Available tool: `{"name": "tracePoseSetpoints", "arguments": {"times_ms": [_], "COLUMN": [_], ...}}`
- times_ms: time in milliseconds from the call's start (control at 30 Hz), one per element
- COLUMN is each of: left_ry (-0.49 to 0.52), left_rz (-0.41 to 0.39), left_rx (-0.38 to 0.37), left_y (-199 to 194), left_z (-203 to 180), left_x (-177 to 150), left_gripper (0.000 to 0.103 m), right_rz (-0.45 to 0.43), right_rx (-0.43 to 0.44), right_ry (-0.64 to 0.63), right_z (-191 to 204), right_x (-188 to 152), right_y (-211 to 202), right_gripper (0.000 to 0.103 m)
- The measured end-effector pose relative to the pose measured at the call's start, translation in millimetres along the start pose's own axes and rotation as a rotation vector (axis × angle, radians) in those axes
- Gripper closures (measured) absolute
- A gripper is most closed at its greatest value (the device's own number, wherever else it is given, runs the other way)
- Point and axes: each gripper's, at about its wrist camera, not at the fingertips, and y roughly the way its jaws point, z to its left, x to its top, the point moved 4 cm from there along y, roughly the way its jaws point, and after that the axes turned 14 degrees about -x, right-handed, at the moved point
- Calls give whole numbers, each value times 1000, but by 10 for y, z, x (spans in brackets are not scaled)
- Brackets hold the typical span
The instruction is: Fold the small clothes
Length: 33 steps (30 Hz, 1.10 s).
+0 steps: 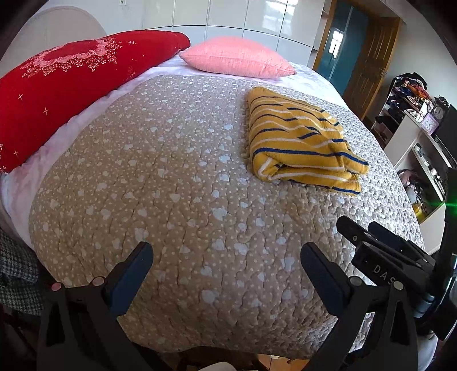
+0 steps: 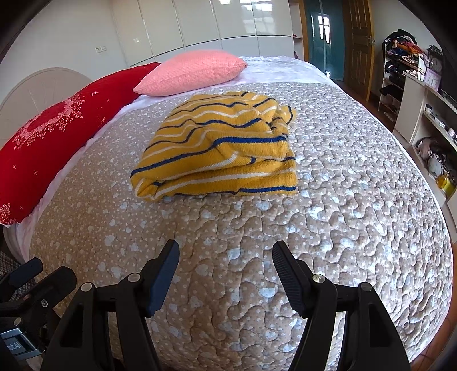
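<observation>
A yellow knit garment with blue and white stripes (image 1: 300, 142) lies folded in a thick stack on the beige quilted blanket (image 1: 171, 199). It also shows in the right wrist view (image 2: 220, 151), straight ahead on the blanket (image 2: 342, 214). My left gripper (image 1: 227, 256) is open and empty, above the blanket's near part, well short and left of the garment. My right gripper (image 2: 225, 256) is open and empty, a little short of the garment's near edge. The right gripper's body (image 1: 385, 256) shows at the right of the left wrist view.
A red floral pillow (image 1: 65, 91) and a pink pillow (image 1: 237, 57) lie at the far left of the bed. Shelves and a desk with clutter (image 2: 422, 94) stand to the right. A wooden door (image 2: 357, 42) and white wardrobes (image 2: 214, 22) are behind.
</observation>
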Motion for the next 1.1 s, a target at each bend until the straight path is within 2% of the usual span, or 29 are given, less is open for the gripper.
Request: {"name": "tracePoseSetpoints", "arguments": {"times_ms": [367, 1100], "left_ry": [-13, -15], "left_rz": [30, 39], "left_rx": [-11, -7], "left_y": [69, 110], "left_z": [7, 24], "left_x": [-35, -59], "left_gripper": [0, 0], "right_rz": [9, 7], "right_rx": [0, -1], "right_ry": [4, 0], "right_z": [-15, 0], "right_x": [-11, -25], "right_y": [33, 36], "right_gripper": [30, 29]}}
